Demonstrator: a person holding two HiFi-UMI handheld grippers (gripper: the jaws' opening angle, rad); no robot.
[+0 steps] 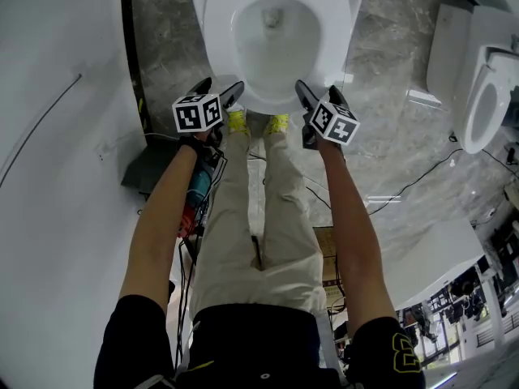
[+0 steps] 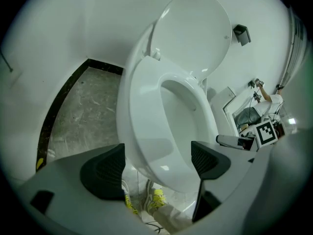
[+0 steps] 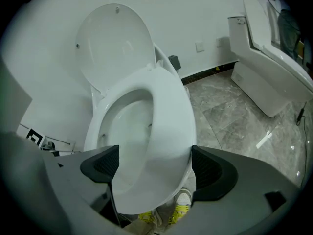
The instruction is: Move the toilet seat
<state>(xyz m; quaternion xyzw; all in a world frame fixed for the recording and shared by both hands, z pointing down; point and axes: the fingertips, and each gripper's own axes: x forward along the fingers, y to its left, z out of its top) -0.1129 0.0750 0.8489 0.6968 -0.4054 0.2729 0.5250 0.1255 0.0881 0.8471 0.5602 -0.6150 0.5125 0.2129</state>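
The white toilet seat (image 1: pixel 220 31) lies down on the bowl and the lid (image 2: pixel 195 33) stands up against the wall. My left gripper (image 1: pixel 220 89) hovers at the seat's front left edge, jaws wide apart. In the left gripper view the seat (image 2: pixel 146 126) fills the gap between the two dark pads of this gripper (image 2: pixel 156 165), with nothing pinched. My right gripper (image 1: pixel 318 91) hangs at the front right edge, also open. In the right gripper view the seat (image 3: pixel 166 116) runs between the spread pads of that gripper (image 3: pixel 154 168); the lid (image 3: pixel 115 43) is behind.
A second white toilet (image 1: pixel 486 96) stands at the right on the grey marble floor (image 1: pixel 389 120). A white curved wall (image 1: pixel 57 136) rises at the left with a dark box (image 1: pixel 154 164) at its foot. Cables (image 1: pixel 422 177) cross the floor. The person's shoes (image 1: pixel 258 122) stand at the bowl's front.
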